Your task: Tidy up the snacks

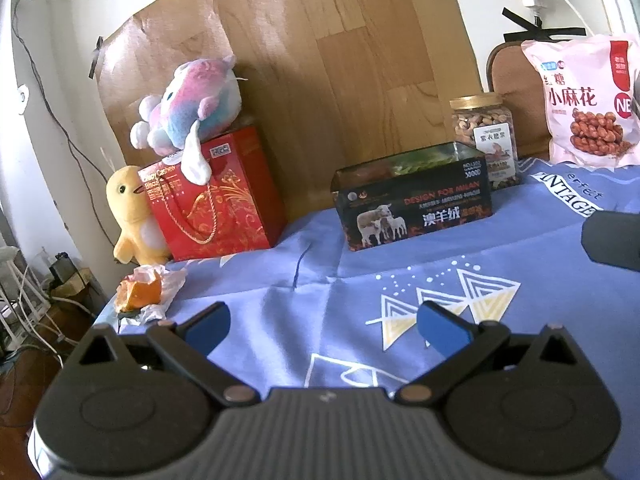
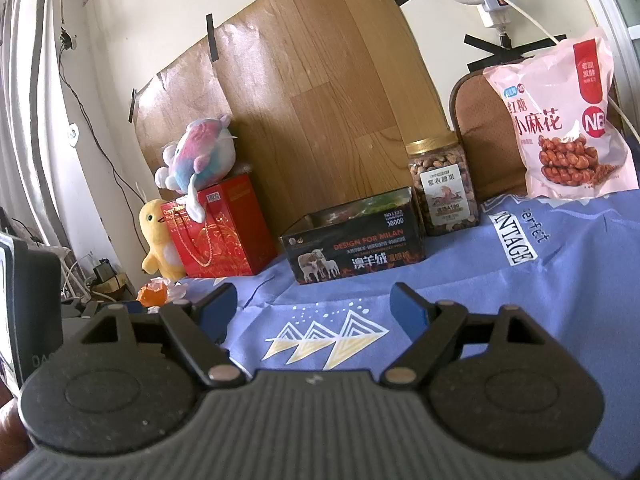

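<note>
Hovering low over the blue patterned cloth (image 1: 500, 256) that covers the surface, the left tool (image 1: 324, 326) has its blue-padded fingers (image 1: 210, 326) spread wide with nothing between them. At 12 o'clock from it, well apart, an open black box (image 1: 414, 204) sits on the cloth. Just behind the box, at about 1 o'clock, stands a clear nut jar (image 1: 484, 138) with a gold lid. At 2 o'clock a pink snack bag (image 1: 580, 100) stands upright against a brown chair back (image 1: 510, 68). At 11 o'clock a red gift bag (image 1: 224, 204) carries a pastel plush toy (image 1: 192, 108) on top, and a yellow plush chick (image 1: 130, 216) leans against its left side. An orange peel on crumpled wrapping (image 1: 146, 290) lies near the cloth's edge at 10 o'clock. A dark part of the other tool shows at the frame's right edge, at 3 o'clock.

From the right wrist, the right tool (image 2: 314, 306) is likewise open and empty above the cloth (image 2: 540, 300). The black box (image 2: 356, 244) lies at 12 o'clock, the nut jar (image 2: 442, 186) just beside its far right corner at 1 o'clock, and the snack bag (image 2: 564, 120) at 2 o'clock, apart from the jar. The red gift bag (image 2: 220, 232), plush toy (image 2: 200, 154) and chick (image 2: 158, 240) cluster at 10 to 11 o'clock, with the orange peel (image 2: 152, 294) nearer, at 10 o'clock.
</note>
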Motion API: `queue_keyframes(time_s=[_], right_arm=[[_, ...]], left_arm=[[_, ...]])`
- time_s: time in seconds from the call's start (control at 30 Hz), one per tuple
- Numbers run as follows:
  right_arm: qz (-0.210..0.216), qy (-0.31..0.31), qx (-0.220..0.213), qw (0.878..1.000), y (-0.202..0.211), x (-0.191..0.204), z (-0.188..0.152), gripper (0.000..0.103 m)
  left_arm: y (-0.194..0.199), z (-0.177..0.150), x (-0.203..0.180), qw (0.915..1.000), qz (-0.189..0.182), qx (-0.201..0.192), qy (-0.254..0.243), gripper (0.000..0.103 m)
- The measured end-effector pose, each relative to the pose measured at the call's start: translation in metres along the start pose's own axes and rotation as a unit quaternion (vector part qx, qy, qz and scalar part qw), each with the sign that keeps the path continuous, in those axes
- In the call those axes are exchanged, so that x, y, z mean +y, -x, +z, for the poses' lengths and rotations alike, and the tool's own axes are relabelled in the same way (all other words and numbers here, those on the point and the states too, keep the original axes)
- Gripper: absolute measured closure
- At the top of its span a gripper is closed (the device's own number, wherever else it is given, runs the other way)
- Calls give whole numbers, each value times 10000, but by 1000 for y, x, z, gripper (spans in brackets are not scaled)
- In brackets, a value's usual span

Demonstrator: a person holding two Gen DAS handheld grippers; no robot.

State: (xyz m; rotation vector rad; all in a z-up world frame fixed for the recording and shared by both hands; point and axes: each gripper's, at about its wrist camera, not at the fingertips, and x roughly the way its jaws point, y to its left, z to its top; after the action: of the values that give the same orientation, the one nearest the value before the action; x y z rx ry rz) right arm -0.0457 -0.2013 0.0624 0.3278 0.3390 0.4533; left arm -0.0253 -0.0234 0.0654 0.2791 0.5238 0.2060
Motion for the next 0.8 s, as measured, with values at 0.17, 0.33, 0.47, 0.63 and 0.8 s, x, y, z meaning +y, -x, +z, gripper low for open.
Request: queue_keyframes(time_s=[0.17, 0.33, 0.47, 0.63, 0.8], right_arm=[[-1, 4, -7, 10000, 0, 0, 0, 17], [-4, 3, -6, 10000, 0, 0, 0, 17], [-2, 2, -8, 10000, 0, 0, 0, 17], [4, 2, -8, 10000, 0, -1, 0, 17], [4, 1, -5, 10000, 0, -1, 0, 17]], left_arm=[[1, 1, 1, 10000, -71, 18, 9, 0], [1, 1, 0, 9999, -160, 62, 21, 0], [1, 1, 0, 9997, -217, 92, 30, 0], [1, 1, -1, 9996, -264, 112, 55, 0], [1, 0, -1, 9995, -284, 122, 67, 0]])
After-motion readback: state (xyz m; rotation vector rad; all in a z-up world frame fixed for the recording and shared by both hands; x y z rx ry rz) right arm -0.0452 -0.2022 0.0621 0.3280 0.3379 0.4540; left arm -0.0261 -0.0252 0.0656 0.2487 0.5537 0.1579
